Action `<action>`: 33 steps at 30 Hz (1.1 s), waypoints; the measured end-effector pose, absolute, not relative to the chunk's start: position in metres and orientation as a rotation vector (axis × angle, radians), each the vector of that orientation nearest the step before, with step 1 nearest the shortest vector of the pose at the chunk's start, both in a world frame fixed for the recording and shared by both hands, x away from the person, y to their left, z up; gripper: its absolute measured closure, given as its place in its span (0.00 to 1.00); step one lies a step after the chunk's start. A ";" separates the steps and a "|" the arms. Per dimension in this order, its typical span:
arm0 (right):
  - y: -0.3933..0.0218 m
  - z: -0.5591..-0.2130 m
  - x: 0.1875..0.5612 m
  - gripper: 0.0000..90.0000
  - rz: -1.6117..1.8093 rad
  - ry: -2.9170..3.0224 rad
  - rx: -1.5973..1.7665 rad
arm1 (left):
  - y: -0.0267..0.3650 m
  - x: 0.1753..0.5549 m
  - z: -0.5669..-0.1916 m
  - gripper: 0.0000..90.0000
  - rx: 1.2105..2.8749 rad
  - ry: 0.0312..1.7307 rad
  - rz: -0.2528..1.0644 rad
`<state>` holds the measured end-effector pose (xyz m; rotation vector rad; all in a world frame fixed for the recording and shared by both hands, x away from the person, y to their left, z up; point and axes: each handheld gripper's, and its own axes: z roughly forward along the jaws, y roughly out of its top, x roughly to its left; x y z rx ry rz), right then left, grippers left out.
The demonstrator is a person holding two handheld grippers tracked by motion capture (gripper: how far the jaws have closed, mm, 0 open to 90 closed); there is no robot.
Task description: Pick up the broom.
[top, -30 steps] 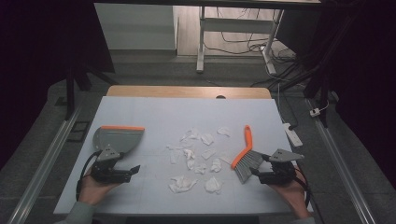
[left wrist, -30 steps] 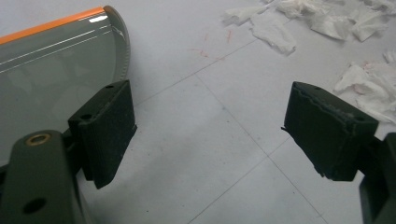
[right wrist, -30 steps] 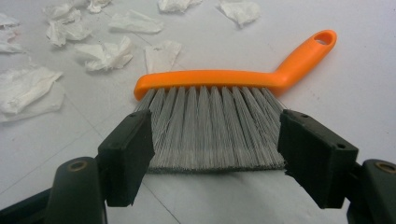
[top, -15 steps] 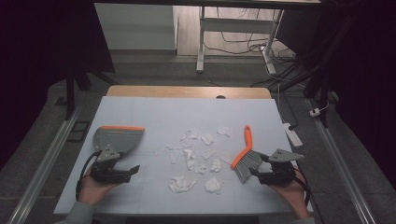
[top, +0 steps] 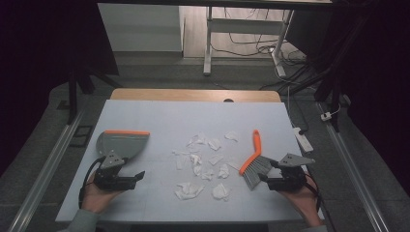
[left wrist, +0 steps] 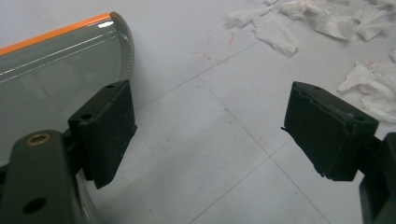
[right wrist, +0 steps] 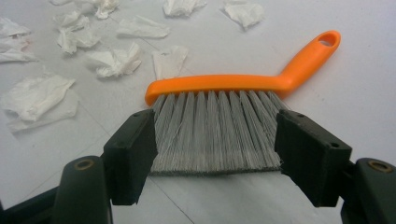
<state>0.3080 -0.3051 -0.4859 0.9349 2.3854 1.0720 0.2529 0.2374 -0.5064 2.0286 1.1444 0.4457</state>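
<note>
Judging by the paper scraps (top: 203,162) lying loose mid-table, sweeping has not begun: the right claw (right wrist: 219,154) gapes wide around the brush (right wrist: 233,121) bristles just right of the scraps, the left claw (left wrist: 210,135) open beside the dustpan (top: 121,143), ungripped.

No text, label, brand, number or sign can be read anywhere: the brush (right wrist: 243,88), the dustpan (left wrist: 51,74), the paper scraps (top: 203,159) and the worktop (top: 159,116) (faint reddish marks and thin lines on it, not writing) all look blank.
</note>
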 end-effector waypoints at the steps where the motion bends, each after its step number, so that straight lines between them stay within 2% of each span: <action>1: -0.304 -0.484 0.308 0.33 1.062 2.384 0.935 | 0.237 0.252 -0.506 0.19 2.028 1.141 0.448; 13: -0.290 -0.459 0.320 0.35 0.962 2.387 1.085 | 0.240 0.251 -0.506 0.19 2.043 1.084 0.423; 22: -0.278 -0.434 0.360 0.35 0.737 2.429 1.257 | 0.240 0.252 -0.507 0.19 2.045 1.091 0.427; 33: -0.258 -0.441 0.406 0.35 0.576 2.464 1.440 | 0.238 0.253 -0.511 0.19 2.055 1.106 0.426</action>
